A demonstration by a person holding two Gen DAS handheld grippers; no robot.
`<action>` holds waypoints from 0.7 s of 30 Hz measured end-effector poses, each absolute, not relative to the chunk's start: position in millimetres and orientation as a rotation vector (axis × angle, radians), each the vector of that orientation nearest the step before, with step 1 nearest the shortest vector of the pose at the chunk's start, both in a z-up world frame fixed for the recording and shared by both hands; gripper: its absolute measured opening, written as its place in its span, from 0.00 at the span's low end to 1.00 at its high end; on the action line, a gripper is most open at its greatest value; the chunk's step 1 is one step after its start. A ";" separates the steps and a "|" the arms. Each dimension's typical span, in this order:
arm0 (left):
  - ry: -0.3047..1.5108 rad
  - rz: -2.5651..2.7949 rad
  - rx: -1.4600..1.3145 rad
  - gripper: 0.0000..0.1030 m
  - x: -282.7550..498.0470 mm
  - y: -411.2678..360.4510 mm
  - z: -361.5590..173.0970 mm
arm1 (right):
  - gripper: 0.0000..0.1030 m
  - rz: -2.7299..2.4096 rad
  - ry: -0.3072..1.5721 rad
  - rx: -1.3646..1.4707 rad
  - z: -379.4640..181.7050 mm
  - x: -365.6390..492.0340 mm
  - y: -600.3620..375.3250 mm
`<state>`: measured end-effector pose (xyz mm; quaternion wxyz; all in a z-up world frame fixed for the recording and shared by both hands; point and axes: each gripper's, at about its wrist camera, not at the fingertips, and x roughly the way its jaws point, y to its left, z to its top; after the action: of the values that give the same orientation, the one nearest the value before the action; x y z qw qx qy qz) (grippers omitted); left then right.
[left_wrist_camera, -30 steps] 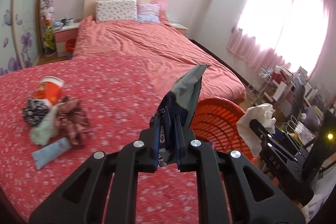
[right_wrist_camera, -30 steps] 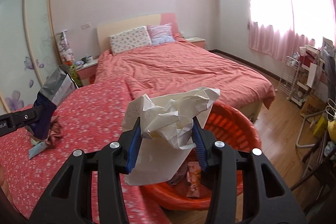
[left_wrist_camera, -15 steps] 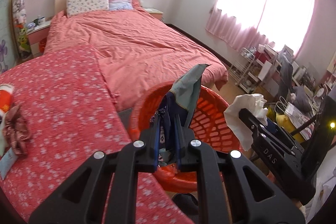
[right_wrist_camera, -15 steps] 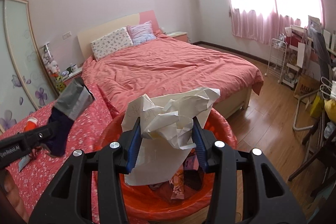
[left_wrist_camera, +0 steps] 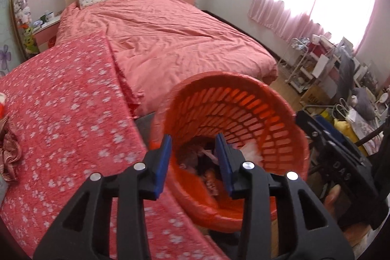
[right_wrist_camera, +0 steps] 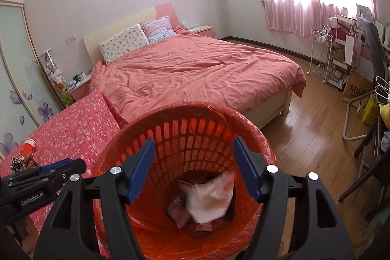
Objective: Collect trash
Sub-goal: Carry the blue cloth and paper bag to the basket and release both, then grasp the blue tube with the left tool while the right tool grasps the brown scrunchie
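Note:
An orange slotted trash basket with a red liner stands beside the red flowered table. My left gripper is open and empty above its near rim. My right gripper is open and empty right over its mouth. The crumpled white paper lies inside the basket on other wrappers, blurred. The dark wrapper shows among the trash in the left wrist view. The left gripper also shows in the right wrist view, and the right gripper in the left wrist view.
More trash lies on the red flowered table: a red-and-white cup, a black-and-white wad and a brown crumpled wrapper. A pink bed is behind. A cluttered rack and chair stand at right on wood floor.
Both grippers moved over the basket and opened. The white paper and the dark wrapper dropped from the jaws into the basket.

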<state>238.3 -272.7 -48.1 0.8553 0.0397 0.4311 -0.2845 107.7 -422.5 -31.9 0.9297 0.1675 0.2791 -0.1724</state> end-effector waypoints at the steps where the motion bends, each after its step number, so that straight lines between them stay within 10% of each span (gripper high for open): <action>1: 0.903 -0.586 0.087 0.40 239.2 -267.2 -48.7 | 0.65 -0.355 0.575 0.336 -32.0 106.9 -420.0; 21: 0.846 -0.269 0.105 0.51 235.5 -55.5 -43.8 | 0.65 -0.201 0.640 0.241 -18.2 126.1 -333.7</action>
<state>235.5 -55.5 -43.8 0.9017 0.0507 0.4091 -0.1300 126.1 -333.7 -18.2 0.9372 0.1180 0.3131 -0.0983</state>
